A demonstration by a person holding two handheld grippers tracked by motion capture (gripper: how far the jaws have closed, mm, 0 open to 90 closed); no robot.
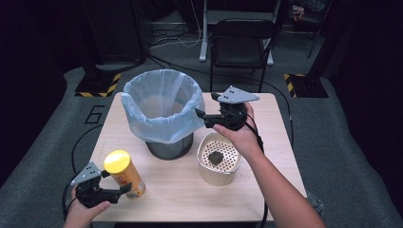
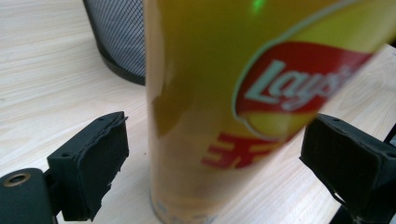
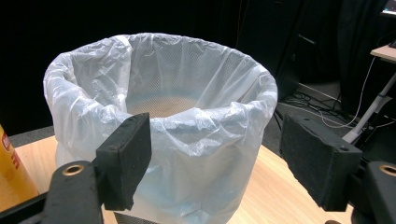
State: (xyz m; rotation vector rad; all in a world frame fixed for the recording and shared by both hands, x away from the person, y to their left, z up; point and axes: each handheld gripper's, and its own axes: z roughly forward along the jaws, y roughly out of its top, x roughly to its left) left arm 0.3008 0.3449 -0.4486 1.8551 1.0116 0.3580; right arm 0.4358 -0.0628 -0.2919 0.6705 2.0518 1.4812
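A yellow Lay's chip can (image 1: 124, 175) with a yellow lid stands upright at the table's front left. My left gripper (image 1: 116, 182) sits open around its lower part. In the left gripper view the can (image 2: 201, 116) stands between the two black pads (image 2: 93, 158), with a gap on each side. A mesh bin lined with a pale blue plastic bag (image 1: 161, 107) stands at the middle back. My right gripper (image 1: 203, 118) hovers at the bin's right rim, open. In the right gripper view the bag-lined bin (image 3: 163, 102) lies beyond my right gripper (image 3: 215, 126), which holds nothing.
A beige container with a perforated top (image 1: 231, 176) stands right of the bin, under the right forearm, with a dark lump (image 1: 216, 156) on the holes. The wooden table (image 1: 180, 199) has free room at the front middle. A black chair (image 1: 240, 42) stands behind the table.
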